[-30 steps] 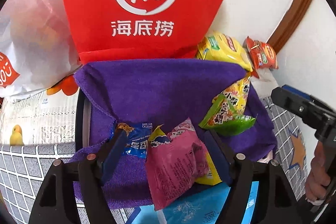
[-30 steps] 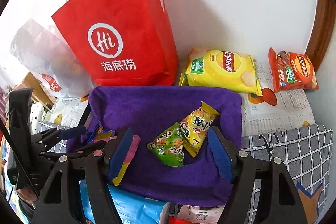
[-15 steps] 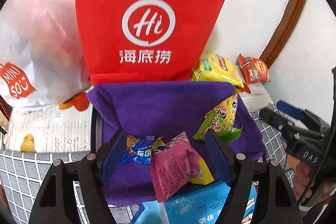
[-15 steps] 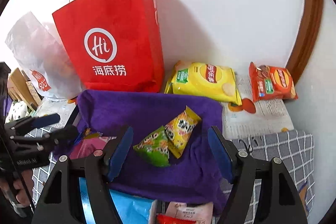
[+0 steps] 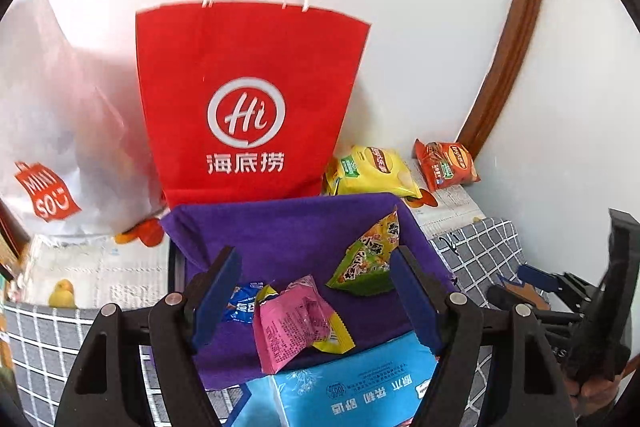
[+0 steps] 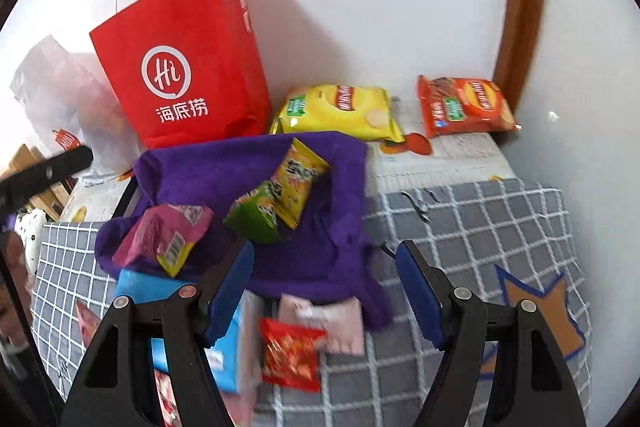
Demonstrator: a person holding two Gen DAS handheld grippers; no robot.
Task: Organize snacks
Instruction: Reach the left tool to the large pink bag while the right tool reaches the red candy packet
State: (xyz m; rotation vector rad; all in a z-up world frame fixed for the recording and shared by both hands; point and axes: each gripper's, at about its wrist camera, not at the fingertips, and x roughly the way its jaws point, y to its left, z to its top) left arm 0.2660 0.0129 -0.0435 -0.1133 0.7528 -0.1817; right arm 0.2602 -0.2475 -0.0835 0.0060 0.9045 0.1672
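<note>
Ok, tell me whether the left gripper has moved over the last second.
Yes. The left gripper has pulled back from the red bag, which now shows whole, handles included, and smaller.

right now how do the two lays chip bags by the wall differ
The yellow chip bag is clearly the larger; the orange-red chip bag is smaller. The yellow one lies right behind the purple cloth, next to the red paper bag; the orange-red one lies apart from both, nearer the brown door frame. Both lie flat, logo up, near the white wall, neither in a gripper.
</note>
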